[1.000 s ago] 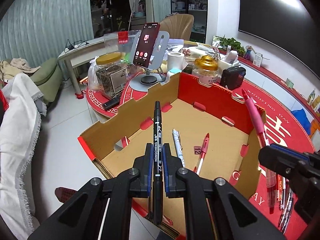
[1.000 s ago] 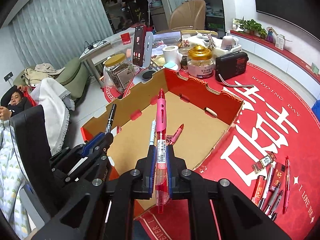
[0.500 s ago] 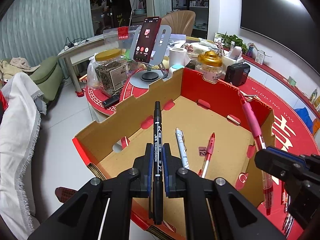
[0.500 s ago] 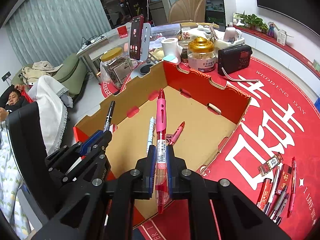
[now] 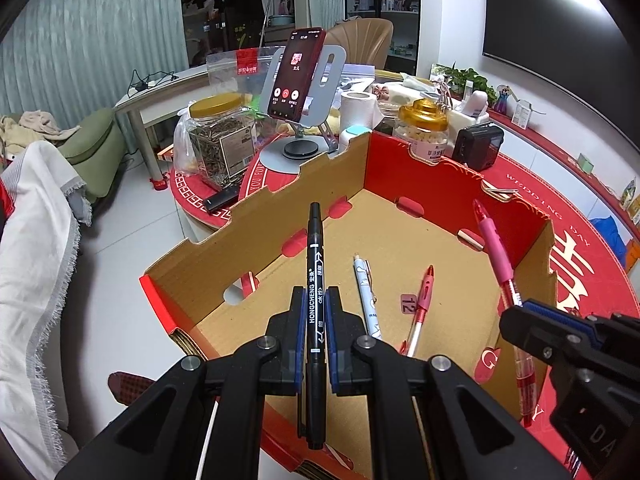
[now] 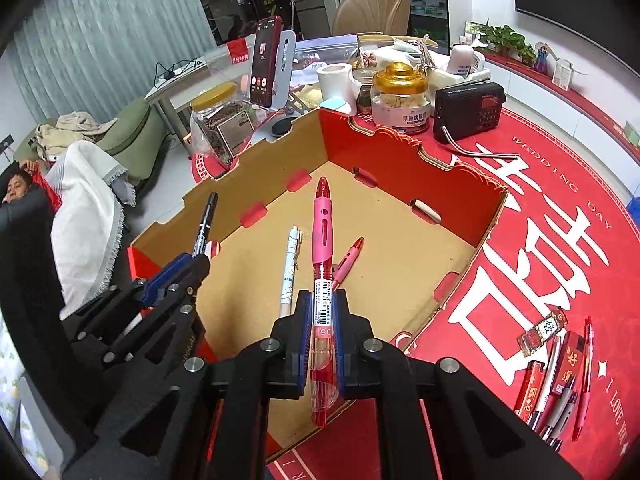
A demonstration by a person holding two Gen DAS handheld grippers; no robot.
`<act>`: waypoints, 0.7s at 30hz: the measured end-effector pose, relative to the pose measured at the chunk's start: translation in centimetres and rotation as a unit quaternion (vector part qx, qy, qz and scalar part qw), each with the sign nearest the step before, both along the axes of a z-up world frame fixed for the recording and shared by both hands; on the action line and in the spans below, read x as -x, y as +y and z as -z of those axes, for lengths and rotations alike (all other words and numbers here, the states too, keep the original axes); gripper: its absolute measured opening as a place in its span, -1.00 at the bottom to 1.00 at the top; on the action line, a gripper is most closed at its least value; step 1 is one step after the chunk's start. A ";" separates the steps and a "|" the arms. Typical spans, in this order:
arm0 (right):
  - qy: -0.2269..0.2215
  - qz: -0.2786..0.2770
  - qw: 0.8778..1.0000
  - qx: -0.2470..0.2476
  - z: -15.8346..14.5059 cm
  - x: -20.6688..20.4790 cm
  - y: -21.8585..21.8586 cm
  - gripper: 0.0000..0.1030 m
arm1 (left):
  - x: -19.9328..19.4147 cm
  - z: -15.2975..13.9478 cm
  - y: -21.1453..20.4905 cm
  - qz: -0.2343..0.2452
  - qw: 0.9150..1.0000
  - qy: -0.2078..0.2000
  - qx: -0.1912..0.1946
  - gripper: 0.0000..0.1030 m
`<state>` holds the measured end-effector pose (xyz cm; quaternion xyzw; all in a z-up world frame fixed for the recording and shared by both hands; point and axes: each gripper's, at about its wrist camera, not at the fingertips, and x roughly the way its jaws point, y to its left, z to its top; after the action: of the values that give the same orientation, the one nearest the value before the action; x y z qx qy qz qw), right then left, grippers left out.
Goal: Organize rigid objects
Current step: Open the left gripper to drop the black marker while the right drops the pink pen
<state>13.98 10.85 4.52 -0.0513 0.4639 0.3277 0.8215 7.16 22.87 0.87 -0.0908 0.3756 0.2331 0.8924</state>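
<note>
My left gripper is shut on a black marker, which points forward over the open cardboard box. My right gripper is shut on a red and pink gel pen, also held above the box. On the box floor lie a white pen and a red pen. Each gripper shows in the other's view: the right one with its gel pen, the left one with its marker.
Behind the box stand a phone on a stand, a seed jar, a gold-lidded jar and a black radio. Several pens and red packets lie on the red tablecloth at right. A person lies on a couch.
Both grippers have drifted slightly forward and down over the box, so its walls sit lower and nearer in the views. Both pens stay clamped.
</note>
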 end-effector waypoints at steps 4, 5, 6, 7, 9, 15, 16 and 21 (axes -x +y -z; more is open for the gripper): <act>-0.001 0.001 1.000 0.004 0.4 -0.2 0.1 -0.78 | 0.0 0.0 0.1 -0.001 1.000 0.000 0.001 -0.82; -0.005 0.001 1.000 0.009 0.5 -0.2 0.1 -0.79 | 0.0 0.0 0.1 0.000 1.000 0.000 0.001 -0.82; -0.007 0.001 1.000 0.012 0.6 -0.2 0.2 -0.79 | 0.0 0.0 0.1 0.000 1.000 0.000 0.000 -0.82; -0.006 0.000 1.000 0.013 0.7 -0.3 0.2 -0.79 | 0.0 0.0 0.1 0.001 1.000 0.000 -0.001 -0.82; -0.003 0.001 1.000 0.012 0.9 -0.4 0.1 -0.79 | -0.1 0.1 0.2 0.002 1.000 0.002 -0.003 -0.82; 0.001 0.001 1.000 0.012 1.1 -0.6 0.2 -0.79 | -0.3 0.5 0.3 0.003 1.000 0.007 -0.005 -0.82; 0.001 0.001 1.000 0.012 1.1 -0.6 0.2 -0.79 | -0.3 0.5 0.2 0.003 1.000 0.008 -0.004 -0.82; 0.001 -0.002 1.000 0.016 1.4 -0.8 0.5 -0.79 | -0.8 0.8 0.2 0.003 1.000 0.012 -0.002 -0.82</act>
<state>14.77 11.36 3.17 -0.0648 0.4695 0.3219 0.8196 7.93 23.04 0.02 -0.0846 0.3860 0.2320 0.8888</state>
